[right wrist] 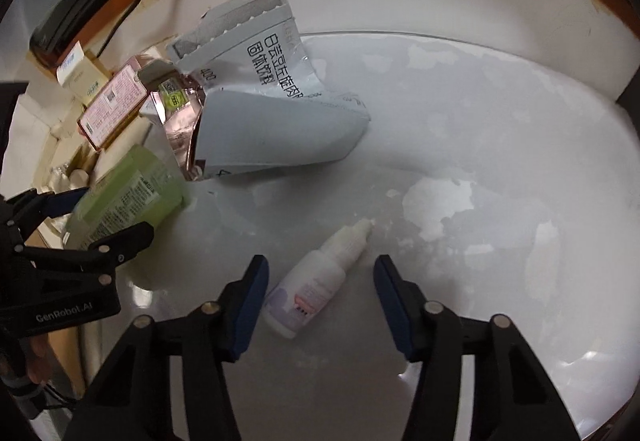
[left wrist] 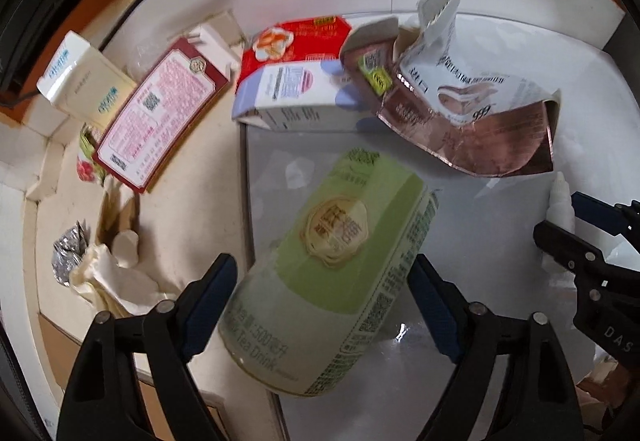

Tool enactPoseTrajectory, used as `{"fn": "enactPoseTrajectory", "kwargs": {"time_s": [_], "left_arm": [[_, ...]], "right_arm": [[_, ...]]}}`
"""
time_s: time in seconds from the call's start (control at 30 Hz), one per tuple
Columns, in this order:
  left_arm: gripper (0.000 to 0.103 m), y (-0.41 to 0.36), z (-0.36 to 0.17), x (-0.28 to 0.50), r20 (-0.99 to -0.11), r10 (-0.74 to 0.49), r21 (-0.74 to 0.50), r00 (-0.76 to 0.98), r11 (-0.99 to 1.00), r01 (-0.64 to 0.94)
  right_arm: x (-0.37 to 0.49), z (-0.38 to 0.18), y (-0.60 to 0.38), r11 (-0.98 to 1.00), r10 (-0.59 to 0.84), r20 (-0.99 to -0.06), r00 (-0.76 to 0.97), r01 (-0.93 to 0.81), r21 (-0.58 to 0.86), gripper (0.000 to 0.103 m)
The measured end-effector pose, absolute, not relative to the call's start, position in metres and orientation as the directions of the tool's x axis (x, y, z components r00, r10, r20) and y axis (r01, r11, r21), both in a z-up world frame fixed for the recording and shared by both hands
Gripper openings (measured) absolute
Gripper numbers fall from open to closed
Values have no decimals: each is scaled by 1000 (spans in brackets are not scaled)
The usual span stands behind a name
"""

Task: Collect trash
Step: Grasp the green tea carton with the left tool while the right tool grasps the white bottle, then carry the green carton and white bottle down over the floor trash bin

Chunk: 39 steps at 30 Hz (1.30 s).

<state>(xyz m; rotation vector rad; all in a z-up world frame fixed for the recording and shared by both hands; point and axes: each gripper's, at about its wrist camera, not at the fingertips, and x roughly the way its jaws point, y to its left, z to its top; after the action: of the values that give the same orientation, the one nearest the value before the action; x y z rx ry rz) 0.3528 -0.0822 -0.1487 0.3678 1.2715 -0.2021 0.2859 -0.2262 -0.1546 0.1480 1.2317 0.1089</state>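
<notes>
The left gripper (left wrist: pixel 324 305) is seen pointing steeply down with its jaws spread on either side of a green bottle (left wrist: pixel 332 281), which lies on its side on a white tray (left wrist: pixel 500 273). A gap is seen between each blue pad and the bottle, so nothing is gripped. The right gripper (right wrist: pixel 320 299) is likewise held apart over a small white dropper bottle (right wrist: pixel 320 277), which lies on the tray between the pads. A clear gap is seen on the right-hand side, while the left-hand pad is just beside the bottle's base; contact cannot be told.

Beyond the green bottle, a torn foil pouch (left wrist: pixel 472 113) is spread on the tray, its white inner face being shown in the right wrist view. Beside it, a red and white carton (left wrist: pixel 292 77) is lying over the tray's edge. Off the tray, on the cream surface (left wrist: pixel 192 201), a red-bordered box (left wrist: pixel 160 113) and a pale box (left wrist: pixel 84 77) are laid. Nearer the left gripper, crumpled tissue (left wrist: pixel 108 277) and a ball of foil (left wrist: pixel 68 257) are seen.
</notes>
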Motion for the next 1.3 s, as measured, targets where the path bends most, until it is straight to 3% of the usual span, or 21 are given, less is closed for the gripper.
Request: {"fn": "enactPoseTrajectory", "kwargs": {"time_s": [0.13,0.17,0.37,0.9,1.3], "left_arm": [[81,-84,-148,348,-951,75,177,300,928,327],[80,-85,-146,345,-949,80,180,304,931,317],[65,-84,-133,320,-953,40,123,301,957,264],[64,-73,-61,215,-912,-139,-52,385,973,227],[64,-45,-56,131,-873,-268,-182,408,954,238]], "right_arm": [[281,-156,-221,994,109,-932,345,-26,107,26],[279,-156,-222,994,112,-931,347,-28,109,25],[269,-155,-235,981,189,-922,337,-17,195,24],[207,-100,-233,970,224,-872,436,-14,242,24],[128,-70,-201,977,205,-853,480,-49,207,24]]}}
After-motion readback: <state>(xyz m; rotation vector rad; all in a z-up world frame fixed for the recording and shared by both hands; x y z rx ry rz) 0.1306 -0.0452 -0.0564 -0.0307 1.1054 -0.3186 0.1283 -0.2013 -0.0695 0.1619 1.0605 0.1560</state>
